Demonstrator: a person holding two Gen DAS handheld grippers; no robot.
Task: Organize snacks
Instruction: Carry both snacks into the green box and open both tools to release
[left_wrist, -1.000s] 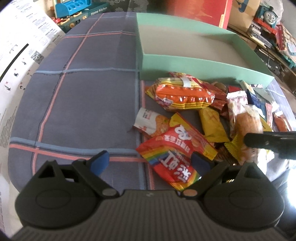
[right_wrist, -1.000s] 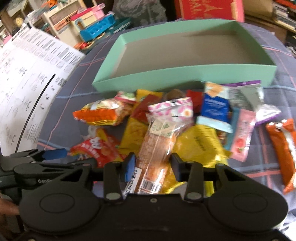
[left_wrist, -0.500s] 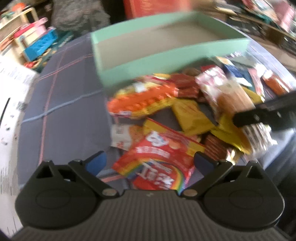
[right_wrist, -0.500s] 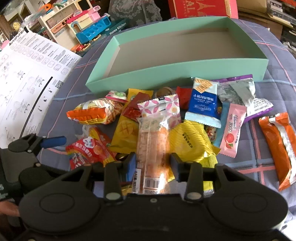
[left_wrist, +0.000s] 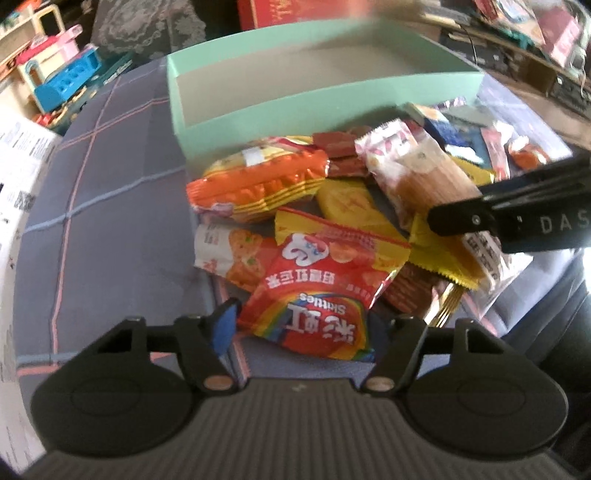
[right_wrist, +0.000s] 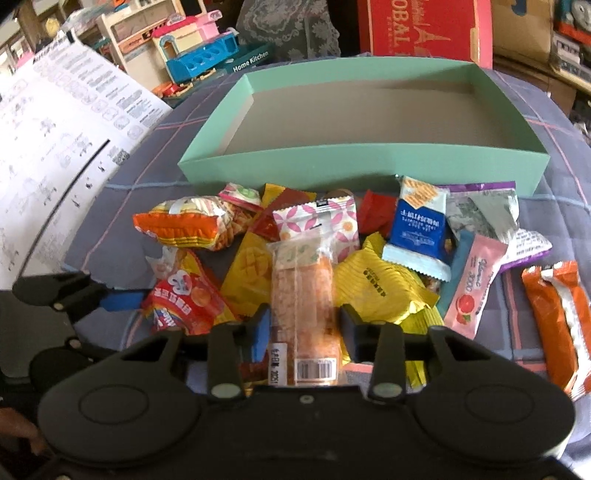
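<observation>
**Two grippers down on the snack pile**

Here both grippers point steeply down at a heap of snack packets lying on a plaid cloth (right_wrist: 155, 181), just in front of a mint-green box (right_wrist: 369, 162) whose floor is bare.

The right gripper (right_wrist: 303, 325) has its fingers drawn narrow, pressed against both sides of a long clear-wrapped cake bar (right_wrist: 303, 288); a barcode label shows at the bar's near end. In the left wrist view the same bar (left_wrist: 432, 181) runs under the right gripper's black finger, whose side reads "DAS".

The left gripper (left_wrist: 303, 325) straddles a red rainbow packet (left_wrist: 314, 295). Its jaws have just been closing and now stand at a middling width, the blue pads flanking the packet; whether they press on it cannot be told. The packet reads "Skittles" beside large Chinese characters, seen upside down.

Other writing: a pink sachet (right_wrist: 472, 288) marked "3000", a blue packet (right_wrist: 419, 229) with white Chinese lettering too small to read, "Home Kitchen" on a toy set (right_wrist: 251, 61) beyond the cloth, and a red carton (right_wrist: 424, 29) with "OBAL" legible. A white printed sheet (right_wrist: 55, 122) lies at the left.
</observation>
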